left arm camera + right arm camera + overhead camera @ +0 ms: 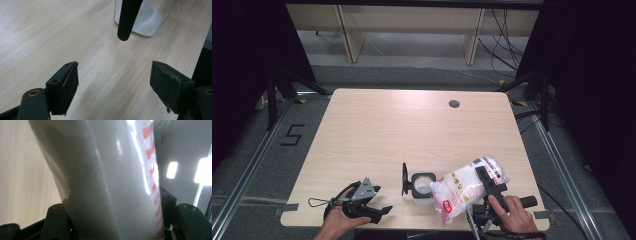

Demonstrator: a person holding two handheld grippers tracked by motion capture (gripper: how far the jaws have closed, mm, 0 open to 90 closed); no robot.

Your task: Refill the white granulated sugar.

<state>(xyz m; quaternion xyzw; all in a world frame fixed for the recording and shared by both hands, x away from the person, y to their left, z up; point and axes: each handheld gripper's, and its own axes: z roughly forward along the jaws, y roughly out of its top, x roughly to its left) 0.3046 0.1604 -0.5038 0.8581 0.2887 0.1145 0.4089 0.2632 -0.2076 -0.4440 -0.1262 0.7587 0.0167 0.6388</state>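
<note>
So over on the left, the left hand-held gripper [379, 210] is just parked low over the near edge of the table [377, 130], jaws spread wide with nothing between them. In the left gripper view it's looking across bare wood toward the clear jar [147, 17], which has a bit of white powder in the bottom, and a black lid [127, 18] hanging down in front of it.

Moving to the middle: the jar [423, 187] sits near the front of the table with that lid [404, 178] flipped up on its left side, mouth open.

Right side is where the action is. The right hand-held gripper [484, 182] is clamped around a white plastic bag [467, 187] with red print, held tilted so one end leans over toward the jar mouth. In the right gripper view the bag [107, 182] sits between the jaws, bulging past them.

My read: this is the pouring step, bag into jar. Can't tell whether anything's flowing right now. Next move probably needs the bag's opening lined up right over the jar mouth and tipped slowly, since a floppy bag could easily spill past the rim. The left one might want to steady the jar.
</note>
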